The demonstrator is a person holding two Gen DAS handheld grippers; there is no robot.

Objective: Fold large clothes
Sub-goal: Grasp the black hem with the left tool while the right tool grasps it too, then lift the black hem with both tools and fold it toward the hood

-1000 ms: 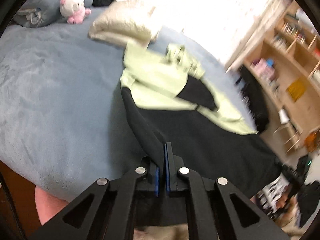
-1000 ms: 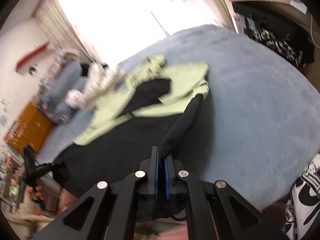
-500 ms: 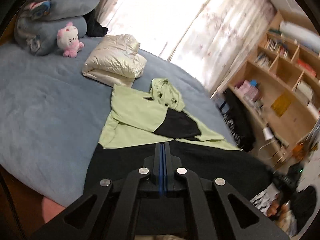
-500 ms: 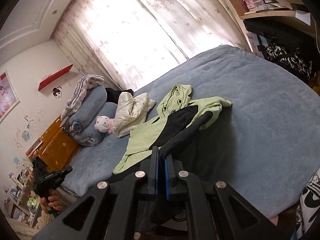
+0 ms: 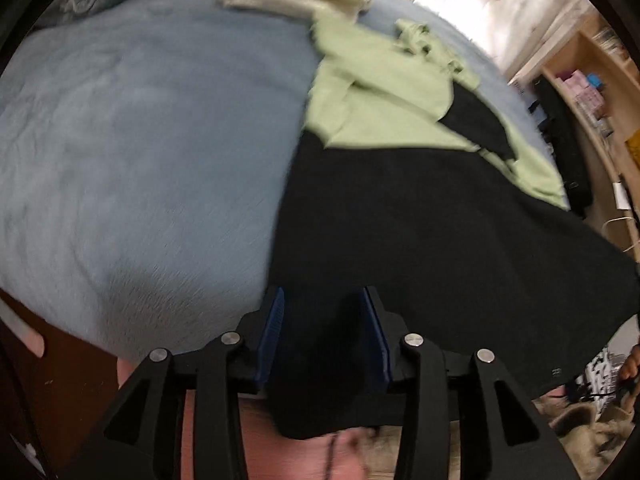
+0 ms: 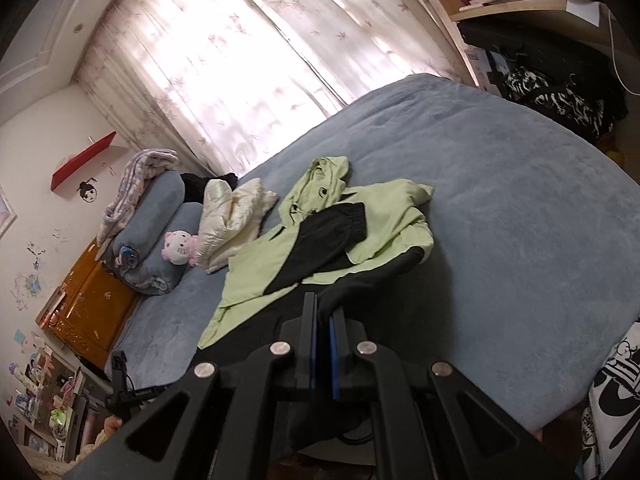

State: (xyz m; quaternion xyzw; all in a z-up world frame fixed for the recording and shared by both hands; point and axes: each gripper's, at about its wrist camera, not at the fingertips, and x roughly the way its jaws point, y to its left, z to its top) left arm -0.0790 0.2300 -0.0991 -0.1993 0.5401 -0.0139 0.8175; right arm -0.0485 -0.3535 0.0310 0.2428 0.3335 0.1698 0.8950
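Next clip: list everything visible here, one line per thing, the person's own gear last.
jacket: one, light green and black, spread on the bed, black hem at the near edge
bed: one, blue-grey plush cover, fills the middle
cream padded garment: one, folded, beyond the jacket near the pillows
plush toy: one, pink and white, against the pillows
pillows: two rolled, blue-grey, at the bed's head
curtain: pale, flower print, backlit behind the bed
shelving: wooden, at the right in the left wrist view
left tongs: black with blue pads, jaws opening, black hem between them
right tongs: black, blue pads, shut on the jacket's black cloth
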